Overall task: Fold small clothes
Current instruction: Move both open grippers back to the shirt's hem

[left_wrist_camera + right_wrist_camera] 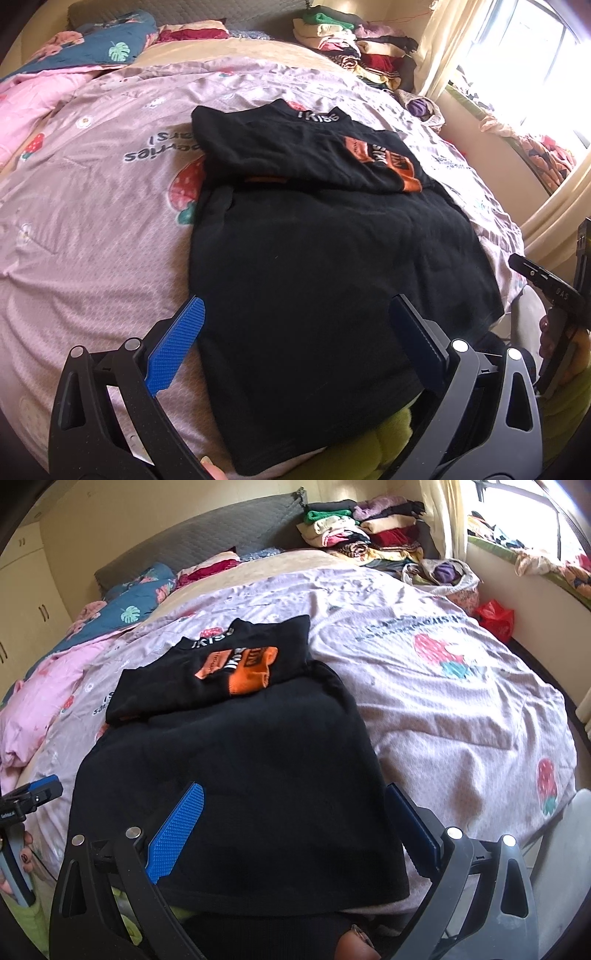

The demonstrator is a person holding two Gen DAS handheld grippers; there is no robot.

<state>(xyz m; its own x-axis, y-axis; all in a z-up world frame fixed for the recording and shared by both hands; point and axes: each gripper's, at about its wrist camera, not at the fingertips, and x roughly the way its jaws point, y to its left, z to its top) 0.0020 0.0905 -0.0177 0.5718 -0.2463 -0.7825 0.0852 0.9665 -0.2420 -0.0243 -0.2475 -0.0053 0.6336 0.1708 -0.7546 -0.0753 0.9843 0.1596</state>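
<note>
Left wrist: black shirt (325, 258) mid-frame on bed (92, 221), top folded down | left tongs (295, 332), right tongs (291, 812) wide open, empty | risk: one-layer pinch unravels fold

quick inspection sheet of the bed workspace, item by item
surface: bed cover, lilac with strawberry print, wrinkled
job's things: black shirt flat on the cover, far part folded back showing an orange print
clutter: stack of folded clothes by the headboard; pink quilt and blue floral bedding at the far side; red bag beside the bed
grippers: left claw open above the shirt's near hem; right claw open, likewise
cables: nothing seen
surroundings: bright window, curtain, wardrobe doors
</note>
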